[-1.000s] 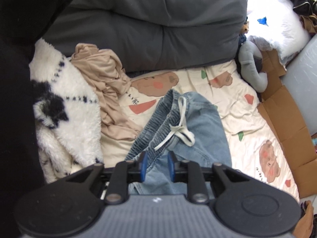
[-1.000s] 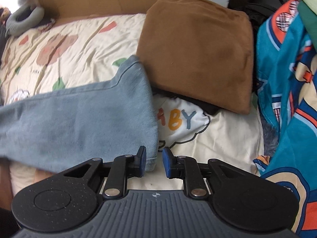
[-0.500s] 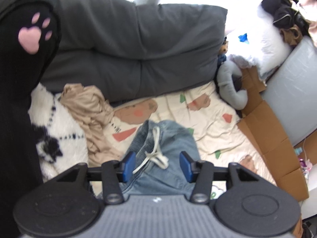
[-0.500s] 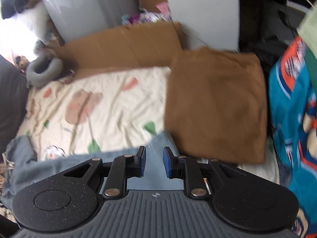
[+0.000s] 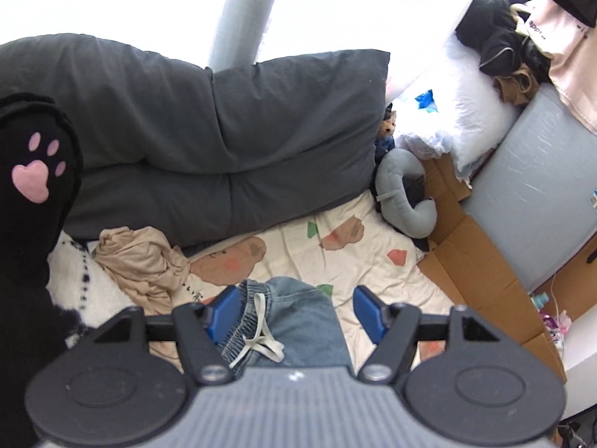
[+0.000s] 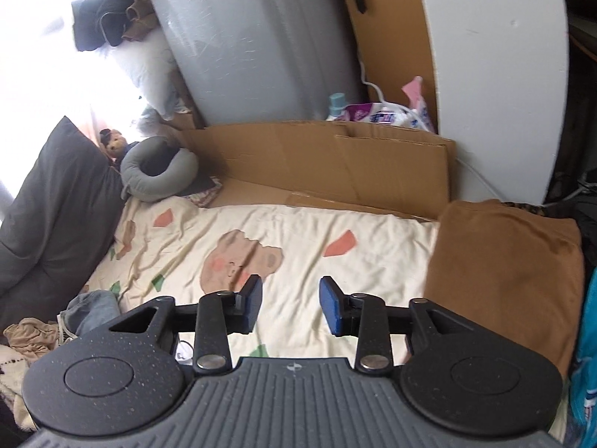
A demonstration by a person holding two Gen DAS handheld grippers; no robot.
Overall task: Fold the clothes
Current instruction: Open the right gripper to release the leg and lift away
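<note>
Faded blue denim trousers with elastic waistband and white drawstring [image 5: 294, 321] lying on cream bedsheet printed with brown bears and red and green shapes [image 5: 373, 261], waistband end nearest the left gripper [image 5: 293, 315]. Left jaws wide and opening; waistband seen between the 2 blue pads but lower down, neither pad pressing on it, nothing held. Right gripper [image 6: 287, 306] above bare sheet, jaws at a moderate gap and opening, nothing between them; a bunched bit of the denim visible only at the left edge of the right wrist view [image 6: 93, 308]. Leg end of the trousers hidden under the gripper bodies, so fold state impossible to confirm. Crumpled beige garment [image 5: 143, 261] just beside the waistband, against a white fleecy blanket with dark markings [image 5: 80, 287]; dark grey pillows [image 5: 224, 142] behind; grey neck pillow [image 5: 406, 194] at the far corner near flattened brown cardboard [image 6: 335, 160]. Folded brown garment [image 6: 507, 272] sitting at the right edge of the sheet, looking like the finished stack. Judgement: release of the denim in hand, both grippers clear above it. To do well: lift straight off so no pad snags the drawstring or drags the waistband out of line; check edges lie square before regrasping; for the next pinch, take both layers at the waistband corners, not the cord; keep clear of the beige garment so only 1 piece moves.
</note>
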